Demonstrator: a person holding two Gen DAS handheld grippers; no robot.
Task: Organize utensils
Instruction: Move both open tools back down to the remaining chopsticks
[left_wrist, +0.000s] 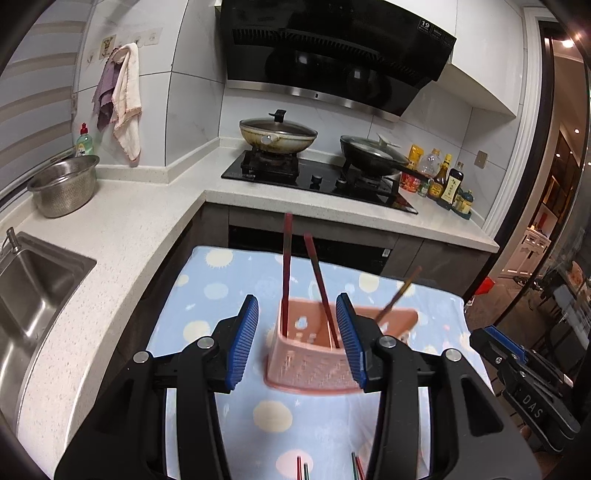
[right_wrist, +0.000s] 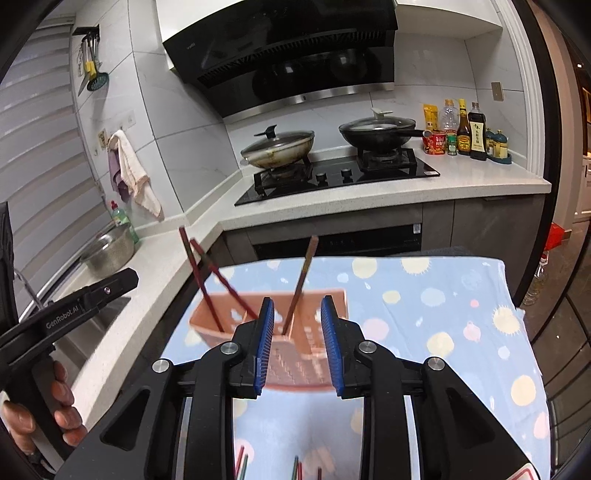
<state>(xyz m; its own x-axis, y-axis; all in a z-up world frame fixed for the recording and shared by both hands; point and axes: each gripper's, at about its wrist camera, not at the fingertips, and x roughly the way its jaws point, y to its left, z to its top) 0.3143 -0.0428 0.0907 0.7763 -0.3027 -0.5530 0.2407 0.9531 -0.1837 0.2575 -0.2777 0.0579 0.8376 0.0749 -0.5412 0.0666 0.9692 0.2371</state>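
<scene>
Dotted blue tablecloth (right_wrist: 424, 295), white kitchen countertop (left_wrist: 122, 229)

A pale blue cloth (left_wrist: 325, 417) dotted with cream, yellow and pink circles. A salmon-pink perforated basket (left_wrist: 314, 362) holds dark red chopsticks (left_wrist: 286, 273). Each black claw (left_wrist: 301, 341) has ribbed blue pads (left_wrist: 243, 339). At 12 o'clock, a speckled white tabletop (left_wrist: 122, 229).
</scene>
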